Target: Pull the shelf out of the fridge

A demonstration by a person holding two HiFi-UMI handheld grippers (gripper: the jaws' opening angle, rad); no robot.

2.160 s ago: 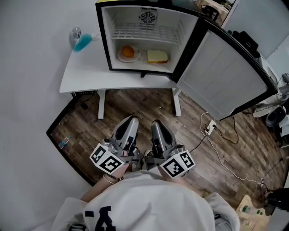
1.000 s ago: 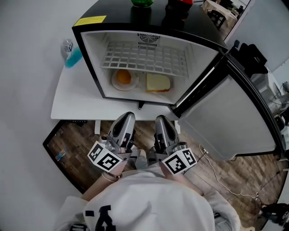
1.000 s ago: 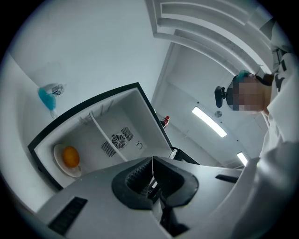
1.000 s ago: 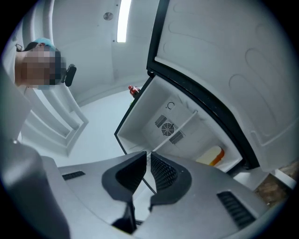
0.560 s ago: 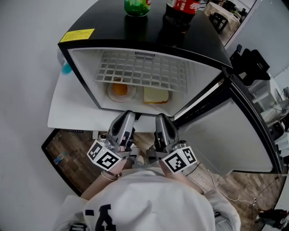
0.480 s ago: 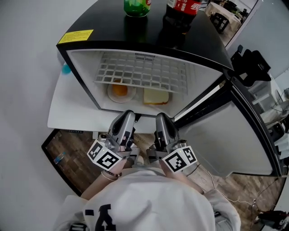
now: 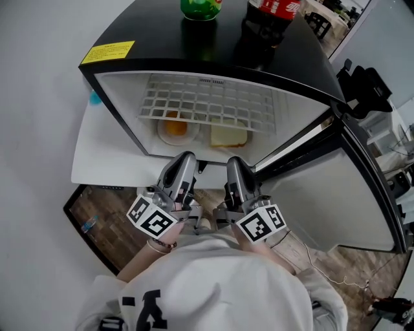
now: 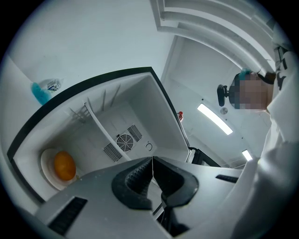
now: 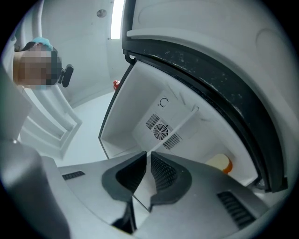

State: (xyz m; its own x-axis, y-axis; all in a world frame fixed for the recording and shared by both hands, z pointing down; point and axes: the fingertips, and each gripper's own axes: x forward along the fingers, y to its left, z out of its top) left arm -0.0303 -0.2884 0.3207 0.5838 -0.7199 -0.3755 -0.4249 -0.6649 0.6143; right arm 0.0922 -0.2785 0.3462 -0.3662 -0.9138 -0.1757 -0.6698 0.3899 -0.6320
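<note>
The small black fridge [image 7: 213, 48] stands open on a white table [image 7: 103, 161]. Its white wire shelf [image 7: 208, 106] sits across the upper part of the cavity; in the left gripper view the shelf [image 8: 100, 126] shows edge-on, as does the shelf [image 9: 181, 122] in the right gripper view. Both grippers hang side by side just in front of the fridge's lower edge, below the shelf and apart from it. My left gripper [image 7: 185, 160] [image 8: 152, 162] is shut and holds nothing. My right gripper [image 7: 234, 164] [image 9: 148, 156] is shut and holds nothing.
Under the shelf lie a plate with an orange [image 7: 173, 127] [image 8: 64, 165] and a slice of bread [image 7: 228, 136]. The fridge door [image 7: 336, 194] swings open to the right. A green bottle [image 7: 200, 8] and a cola bottle [image 7: 275, 10] stand on top. A blue bottle [image 7: 94, 97] stands left of the fridge.
The head camera has come closer to the fridge, so more of its top shows. Both shut grippers have shifted slightly right and stay before the lower edge.
</note>
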